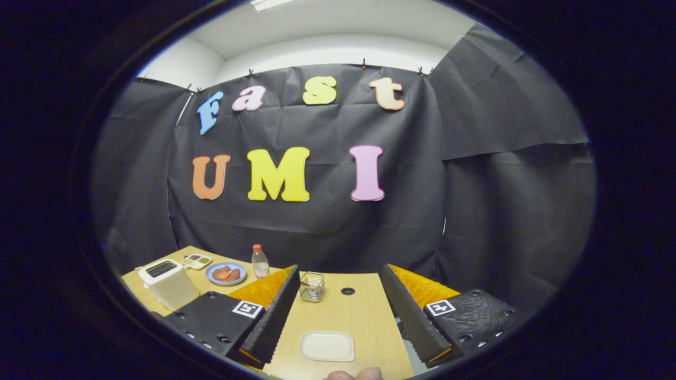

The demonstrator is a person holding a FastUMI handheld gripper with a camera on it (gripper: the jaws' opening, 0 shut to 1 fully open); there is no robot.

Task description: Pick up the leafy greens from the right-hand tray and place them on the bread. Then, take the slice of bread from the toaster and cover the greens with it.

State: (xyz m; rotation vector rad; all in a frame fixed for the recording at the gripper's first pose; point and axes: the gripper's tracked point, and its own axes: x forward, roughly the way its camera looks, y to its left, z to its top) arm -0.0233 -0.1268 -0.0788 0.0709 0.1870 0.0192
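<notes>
My gripper (340, 270) is open, held above the wooden table (364, 316), its two black ridged fingers (277, 311) spread wide with nothing between them. Down between the fingers lies a white rectangular tray (326, 345), and it looks bare. The white toaster (168, 282) stands to the left, beyond the left finger; its top slot is dark and I cannot make out bread in it. Behind the toaster sits a small pale tray (196, 260) holding something green and small. A blue plate (225, 273) beside it carries reddish-brown pieces.
A small clear square holder (312, 286) stands just ahead of the left fingertip, next to a round hole (347, 291) in the tabletop. A clear bottle with an orange cap (260, 262) stands by the blue plate. A person's fingertips (354, 374) show at the table's near edge.
</notes>
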